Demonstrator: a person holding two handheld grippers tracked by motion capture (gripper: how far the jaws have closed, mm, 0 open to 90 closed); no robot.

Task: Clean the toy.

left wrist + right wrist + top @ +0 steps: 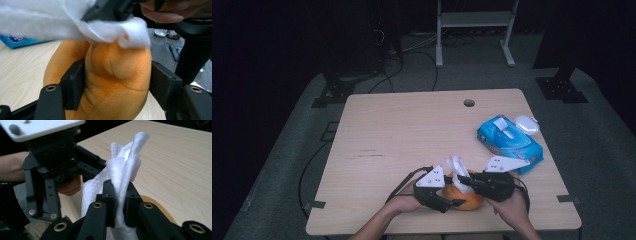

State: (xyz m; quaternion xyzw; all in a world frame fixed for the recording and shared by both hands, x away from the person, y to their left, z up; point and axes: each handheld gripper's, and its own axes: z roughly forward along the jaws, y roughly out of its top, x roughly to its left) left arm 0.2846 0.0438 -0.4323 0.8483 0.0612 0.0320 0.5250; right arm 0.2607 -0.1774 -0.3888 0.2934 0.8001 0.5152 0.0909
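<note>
Wooden table (402, 130) is bearing an orange plush toy (464, 199) near its front edge, soft and yielding, with left gripper (113, 86) squeezing its body while right gripper (119, 202) is pinching a limp white wipe (125, 170) against it.

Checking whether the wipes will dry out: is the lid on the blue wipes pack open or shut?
Open. On the blue wipes pack the white lid flap stands raised at the top in the high view.
</note>
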